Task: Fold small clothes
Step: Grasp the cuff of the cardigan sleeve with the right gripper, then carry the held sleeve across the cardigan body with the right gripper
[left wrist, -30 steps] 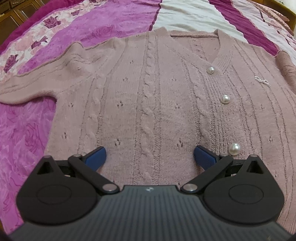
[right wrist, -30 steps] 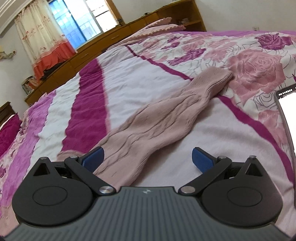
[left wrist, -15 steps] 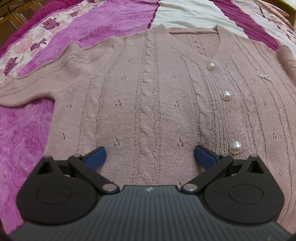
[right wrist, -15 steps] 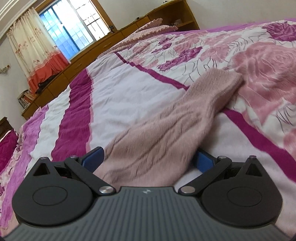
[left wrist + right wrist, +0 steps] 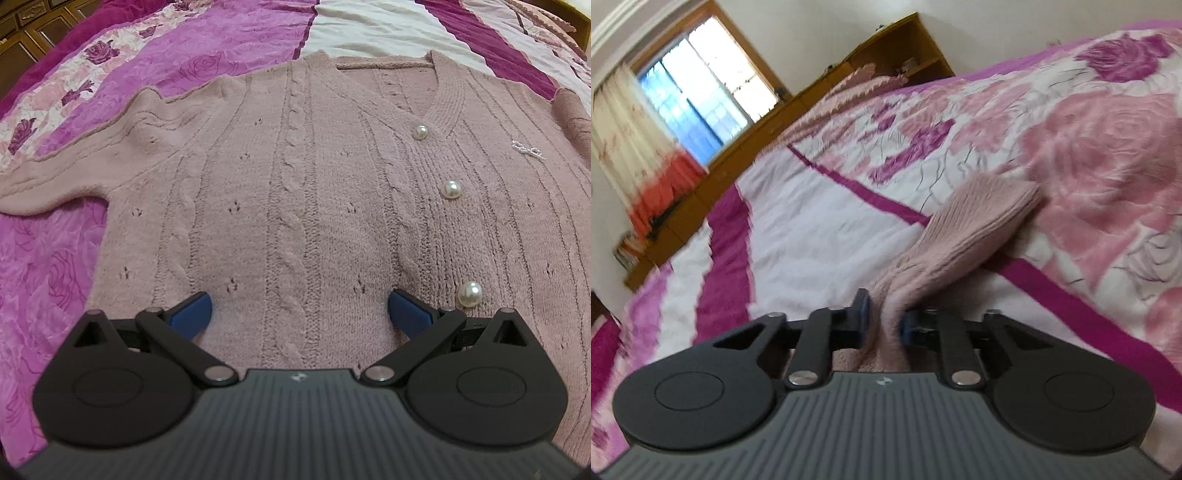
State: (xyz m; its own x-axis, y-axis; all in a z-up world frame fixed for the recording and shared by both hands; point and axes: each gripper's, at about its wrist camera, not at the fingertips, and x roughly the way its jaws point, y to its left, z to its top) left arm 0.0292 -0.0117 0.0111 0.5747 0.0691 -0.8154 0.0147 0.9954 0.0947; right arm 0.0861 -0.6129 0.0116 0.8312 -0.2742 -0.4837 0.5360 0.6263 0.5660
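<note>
A dusty-pink knit cardigan (image 5: 303, 192) with pearl buttons (image 5: 452, 190) lies flat, front up, on the bed. My left gripper (image 5: 299, 314) is open and hovers over its lower body, its blue fingertips (image 5: 192, 314) wide apart. One sleeve (image 5: 48, 184) stretches out to the left. In the right wrist view, my right gripper (image 5: 884, 321) is shut on the cardigan's other sleeve (image 5: 960, 240), pinching the fabric between its blue pads. The cuff end (image 5: 1008, 199) hangs forward, lifted off the bedspread.
The bed has a pink, purple and white rose-pattern bedspread (image 5: 820, 229). A wooden cabinet (image 5: 798, 107) and a window with curtains (image 5: 701, 99) lie beyond the bed's far edge. Dark wooden furniture (image 5: 22, 40) stands at the upper left in the left wrist view.
My right gripper moved onto the sleeve, closed on it and lifted it, tilting as it went. My left gripper stayed open and drifted slightly over the cardigan body.
</note>
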